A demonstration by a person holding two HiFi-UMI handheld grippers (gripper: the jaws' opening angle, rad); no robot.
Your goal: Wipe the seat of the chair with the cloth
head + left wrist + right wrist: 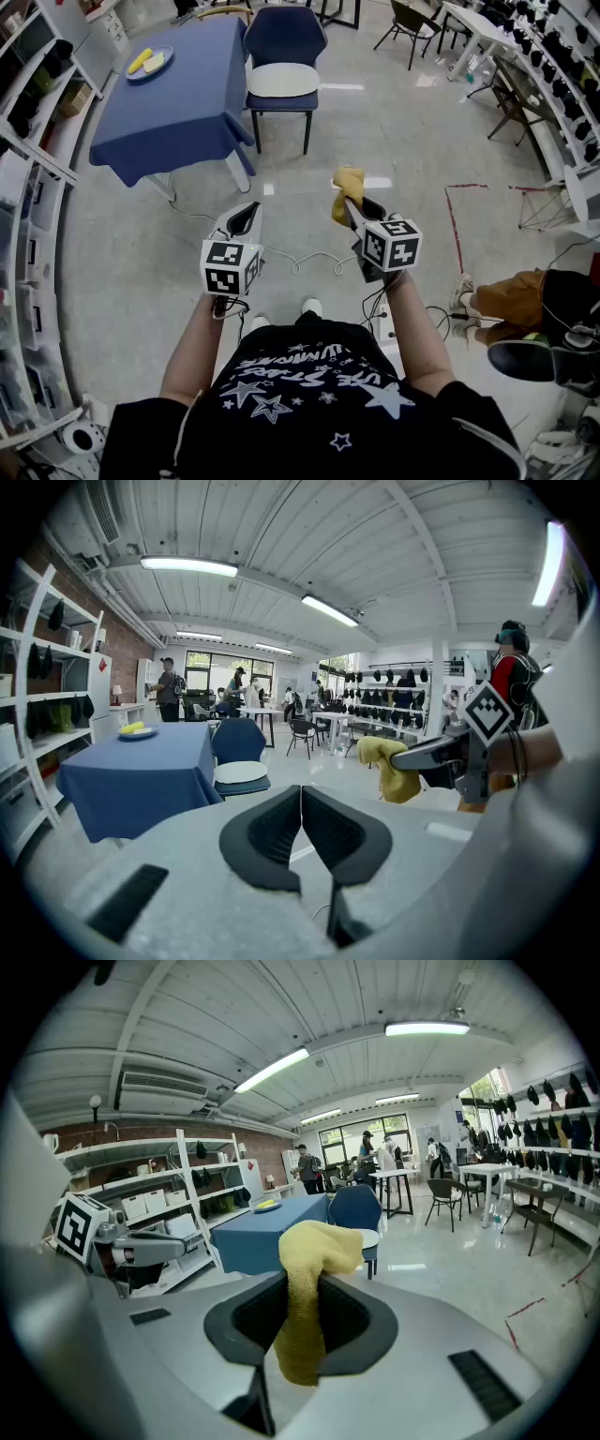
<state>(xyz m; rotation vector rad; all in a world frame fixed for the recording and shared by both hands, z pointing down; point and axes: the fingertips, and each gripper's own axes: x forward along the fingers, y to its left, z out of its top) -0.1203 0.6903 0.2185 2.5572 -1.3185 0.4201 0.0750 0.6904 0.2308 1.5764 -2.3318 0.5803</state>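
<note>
A dark blue chair (281, 56) with a white seat cushion (282, 81) stands far ahead beside the blue table; it also shows small in the left gripper view as the chair (238, 757) and behind the cloth as the chair (359, 1211). My right gripper (349, 199) is shut on a yellow cloth (347, 190), which bunches above the jaws and hangs below them, cloth (307, 1293). My left gripper (246, 216) is shut with nothing in it, gripper (301, 803). Both grippers are held in the air well short of the chair.
A table with a blue tablecloth (178, 103) carries a plate of yellow food (149, 62). Shelving (33, 187) lines the left side. Cables (309, 261) trail on the floor. A seated person (525, 309) is at the right, with red floor tape (455, 230) nearby.
</note>
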